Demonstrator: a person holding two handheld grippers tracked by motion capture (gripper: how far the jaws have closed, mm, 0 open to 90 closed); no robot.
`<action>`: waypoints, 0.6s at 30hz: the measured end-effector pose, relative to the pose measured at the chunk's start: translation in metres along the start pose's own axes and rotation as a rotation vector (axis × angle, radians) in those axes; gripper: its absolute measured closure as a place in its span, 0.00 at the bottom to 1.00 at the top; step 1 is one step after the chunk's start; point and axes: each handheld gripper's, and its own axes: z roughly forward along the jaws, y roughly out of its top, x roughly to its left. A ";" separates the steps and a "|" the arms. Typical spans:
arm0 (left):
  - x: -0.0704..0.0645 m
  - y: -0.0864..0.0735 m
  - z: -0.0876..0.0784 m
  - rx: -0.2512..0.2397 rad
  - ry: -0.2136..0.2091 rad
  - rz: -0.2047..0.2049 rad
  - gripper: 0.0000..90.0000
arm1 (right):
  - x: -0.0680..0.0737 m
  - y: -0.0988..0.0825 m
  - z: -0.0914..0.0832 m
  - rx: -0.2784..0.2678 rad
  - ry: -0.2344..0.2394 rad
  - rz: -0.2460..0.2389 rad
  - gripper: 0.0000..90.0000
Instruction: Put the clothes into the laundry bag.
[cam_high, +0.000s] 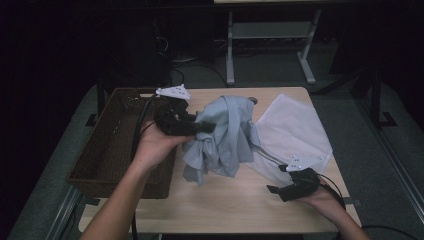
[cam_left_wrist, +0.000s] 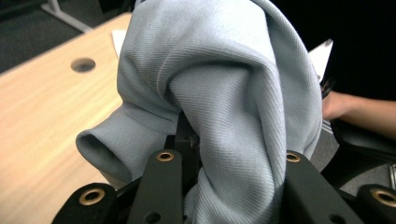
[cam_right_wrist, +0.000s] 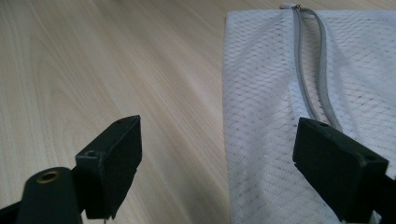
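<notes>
The left gripper (cam_high: 207, 126) is clamping the grey garment (cam_high: 227, 137), lifting it for bagging. The right gripper (cam_right_wrist: 219, 163) is waiting wide open, empty, at the mesh bag (cam_right_wrist: 299, 116), ready to open it.

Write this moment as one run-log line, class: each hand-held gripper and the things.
left hand-held gripper: shut on grey garment, lifted | right hand-held gripper: open, at mesh bag | basket: left

I note a pale blue-grey ribbed garment (cam_high: 227, 135), a white mesh bag (cam_high: 295, 130) with grey zipper (cam_right_wrist: 308, 70), a dark brown woven basket (cam_high: 112, 145) and a light wood-grain table (cam_high: 225, 200).
</notes>
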 end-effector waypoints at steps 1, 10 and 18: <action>0.000 0.000 0.000 0.000 0.000 0.000 0.80 | 0.000 0.000 0.000 0.001 0.000 0.000 0.17; 0.010 -0.036 0.028 0.094 0.014 -0.056 0.80 | 0.000 0.000 0.001 0.003 -0.003 -0.003 0.17; 0.016 -0.061 0.054 0.176 0.070 -0.100 0.80 | 0.000 0.000 0.001 0.003 -0.002 -0.007 0.17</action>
